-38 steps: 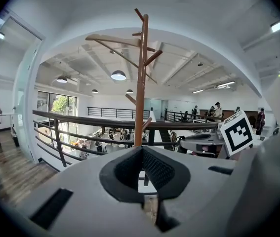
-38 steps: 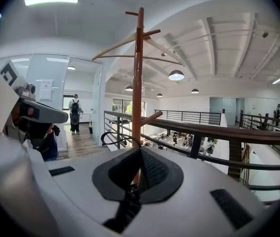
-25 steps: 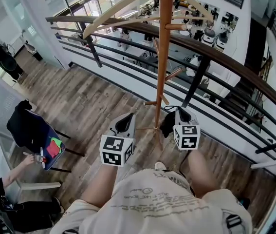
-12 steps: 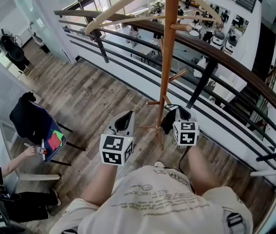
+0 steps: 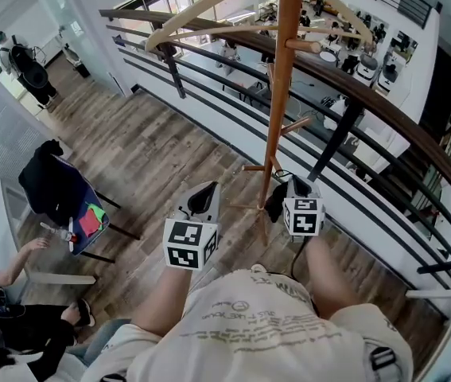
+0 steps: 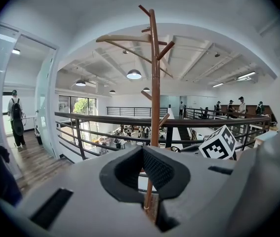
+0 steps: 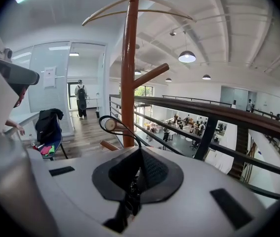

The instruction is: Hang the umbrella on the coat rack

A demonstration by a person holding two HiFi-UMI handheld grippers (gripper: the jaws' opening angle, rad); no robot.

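Note:
The wooden coat rack (image 5: pixel 282 94) stands at the railing, its pole (image 7: pixel 129 58) just ahead of both grippers. My right gripper (image 5: pixel 293 188) is shut on a thin black umbrella strap (image 7: pixel 122 128), whose loop rises from the jaws beside the round tip of a low peg (image 7: pixel 110 124); I cannot tell whether the loop is over it. A black bundle, the umbrella (image 5: pixel 274 204), shows beside this gripper; the rest is hidden. My left gripper (image 5: pixel 204 200) is held to the left of the pole (image 6: pixel 155 83), shut with nothing in it (image 6: pixel 142 149).
A dark railing (image 5: pixel 384 106) runs behind the rack, with a drop to a lower floor beyond. Wooden hangers (image 5: pixel 201 6) hang at the rack's top. A chair with a black coat (image 5: pixel 54 201) and a seated person's arm (image 5: pixel 14 265) are at the left.
The head view has shifted slightly. Both grippers stay in about the same place by the pole, the right one still holding the strap.

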